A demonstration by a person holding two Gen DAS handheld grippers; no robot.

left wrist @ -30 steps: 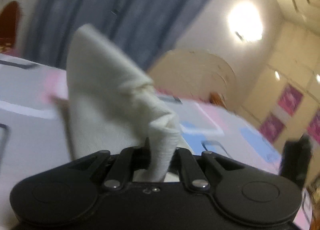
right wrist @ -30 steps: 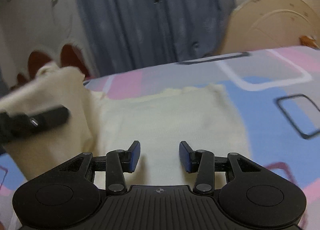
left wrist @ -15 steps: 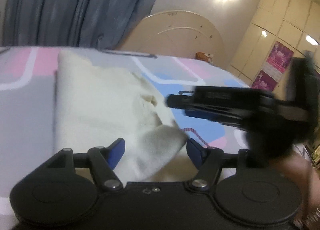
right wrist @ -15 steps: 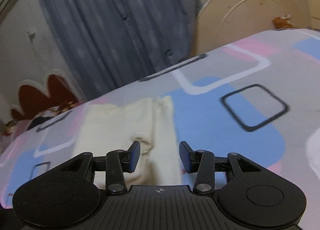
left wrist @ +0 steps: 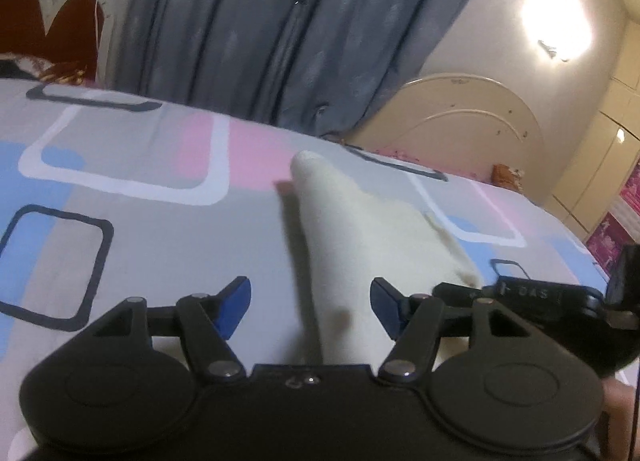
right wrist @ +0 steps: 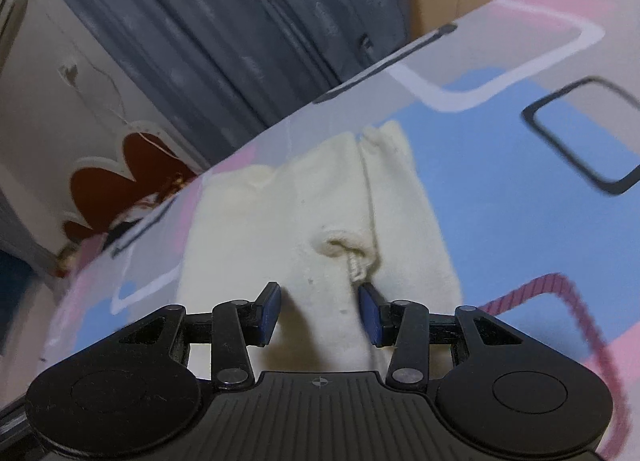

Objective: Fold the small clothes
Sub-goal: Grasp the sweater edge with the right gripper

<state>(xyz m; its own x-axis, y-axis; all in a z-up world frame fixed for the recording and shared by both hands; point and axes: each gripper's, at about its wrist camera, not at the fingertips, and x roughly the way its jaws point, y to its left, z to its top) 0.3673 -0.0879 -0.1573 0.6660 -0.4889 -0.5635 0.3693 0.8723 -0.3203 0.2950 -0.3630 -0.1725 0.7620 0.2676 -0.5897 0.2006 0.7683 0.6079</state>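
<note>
A small cream garment (right wrist: 320, 213) lies folded on the patterned bed sheet (right wrist: 500, 181). It has a drawstring knot (right wrist: 352, 257) near its middle. In the left wrist view the garment (left wrist: 360, 237) runs away from the gripper as a long narrow shape. My left gripper (left wrist: 310, 309) is open and empty, its jaws straddling the garment's near end just above it. My right gripper (right wrist: 320, 311) is open and empty, low over the garment's near edge. The right gripper's body (left wrist: 560, 301) shows at the right of the left wrist view.
The bed sheet (left wrist: 120, 189) has pink, blue and grey blocks. A blue curtain (left wrist: 280, 29) hangs behind the bed. A cream headboard (left wrist: 460, 117) stands at the far right. A red and white headboard (right wrist: 116, 181) is at the left.
One second ago my left gripper was shut on the lifted garment. It has let go and opened, and the garment now lies folded on the sheet. The right gripper has moved closer over it.
</note>
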